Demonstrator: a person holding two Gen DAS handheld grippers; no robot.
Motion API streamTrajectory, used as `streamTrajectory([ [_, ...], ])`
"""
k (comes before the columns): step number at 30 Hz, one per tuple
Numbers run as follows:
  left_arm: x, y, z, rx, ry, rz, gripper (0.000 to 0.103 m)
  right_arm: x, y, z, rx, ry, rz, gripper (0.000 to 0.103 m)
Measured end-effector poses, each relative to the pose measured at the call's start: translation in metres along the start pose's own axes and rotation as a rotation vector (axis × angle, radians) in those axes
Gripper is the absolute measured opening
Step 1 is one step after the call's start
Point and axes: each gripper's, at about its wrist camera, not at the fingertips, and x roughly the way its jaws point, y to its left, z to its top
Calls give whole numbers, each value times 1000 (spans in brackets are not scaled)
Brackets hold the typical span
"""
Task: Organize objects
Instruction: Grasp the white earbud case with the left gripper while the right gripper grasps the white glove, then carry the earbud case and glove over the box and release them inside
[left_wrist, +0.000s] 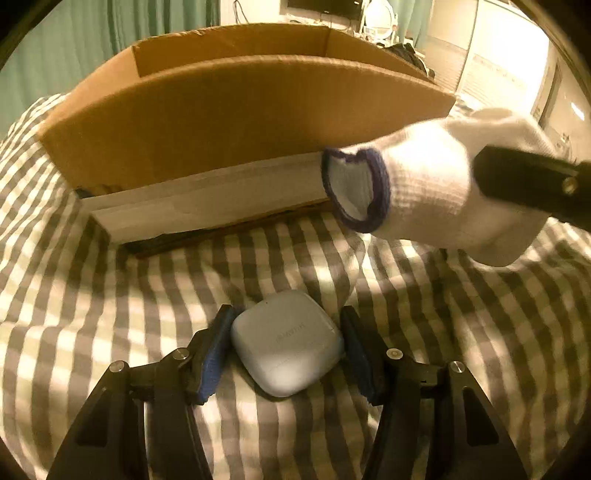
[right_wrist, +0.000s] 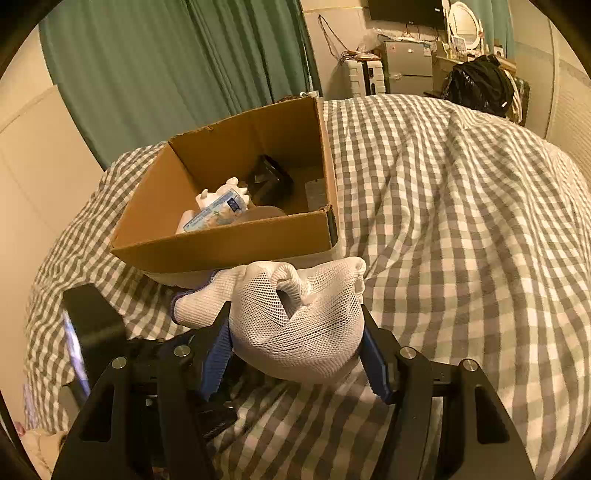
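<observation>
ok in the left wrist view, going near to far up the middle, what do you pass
left gripper, its blue pads pressing a rounded pale grey earbud case → grey-and-white checked bedcover → white strip along the foot of the brown cardboard box → green curtain

A small pale grey case (left_wrist: 286, 341) with rounded corners lies flat on the checked bedspread, closed, faint lettering on its lid, set cornerwise near the box; a white mesh-knit sock (right_wrist: 295, 325) with a dark blue cuff is bunched into a rounded lump and hangs clear of the cover just in front of the box; the open cardboard box (right_wrist: 229, 243) stands upright, already holding a white figure, a blue-printed packet and a dark object.
</observation>
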Motion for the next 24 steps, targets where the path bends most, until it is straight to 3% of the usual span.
streamTrajectory([
  [9, -44, -1, -8, -16, -17, -1, 59, -21, 10, -10, -28, -30, -52, 62],
  [18, -104, 13, 0, -28, -106, -4, 59, -61, 15, -15, -35, -95, -85, 61],
  [24, -140, 21, 23, -30, -178, -4, 59, -87, 26, -6, -60, -147, -94, 61],
])
